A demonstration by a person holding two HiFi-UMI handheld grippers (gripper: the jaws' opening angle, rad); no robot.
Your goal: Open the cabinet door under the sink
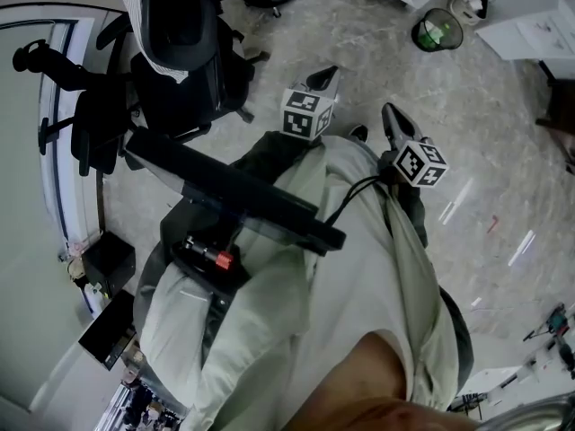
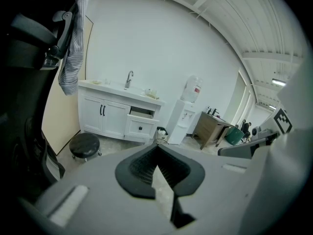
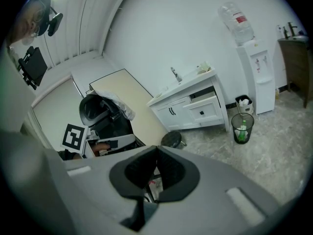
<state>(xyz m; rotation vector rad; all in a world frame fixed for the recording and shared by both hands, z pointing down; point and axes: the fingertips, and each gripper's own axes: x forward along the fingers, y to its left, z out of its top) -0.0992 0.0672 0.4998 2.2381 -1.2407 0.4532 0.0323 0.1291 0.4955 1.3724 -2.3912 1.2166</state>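
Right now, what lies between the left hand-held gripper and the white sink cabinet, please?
Bare floor, with a round black stool beside it, per left gripper view.

An office room: sink cabinet (image 2: 105, 117), water dispenser (image 2: 182, 120), office chair (image 1: 190, 79).

White cabinet (image 2: 103, 117), black stool (image 2: 84, 144), blue-striped shirt (image 2: 73, 58).

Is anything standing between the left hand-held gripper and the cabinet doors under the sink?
Partly. A round black stool stands on the floor in front of the cabinet doors, toward their left side. The rest of the floor from the left hand-held gripper to the doors looks open.
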